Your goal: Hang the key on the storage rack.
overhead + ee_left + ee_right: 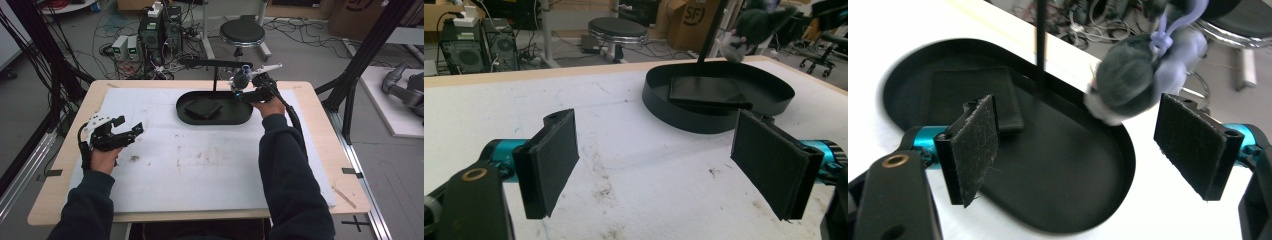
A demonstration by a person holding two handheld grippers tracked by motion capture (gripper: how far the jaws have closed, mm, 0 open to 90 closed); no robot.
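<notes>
A black oval tray (185, 116) sits at the back of the white mat, with a flat black square pad (202, 107) lying in it. A thin post rises from the tray to a crossbar (215, 63). A small dark grey and lavender plush toy (241, 79) hangs by a loop at the bar's right end. My right gripper (246, 94) is just under and beside the toy, jaws open. In the right gripper view the toy (1128, 75) hangs beyond the pads, untouched, over the tray (1073, 200). My left gripper (131, 126) rests open over the mat at the left, empty.
The white mat (200, 165) covers most of the wooden table and has a few dirt smudges. Beyond the far edge stand a round stool (242, 33), computer boxes (160, 30) and tangled cables. Black frame poles rise at both sides.
</notes>
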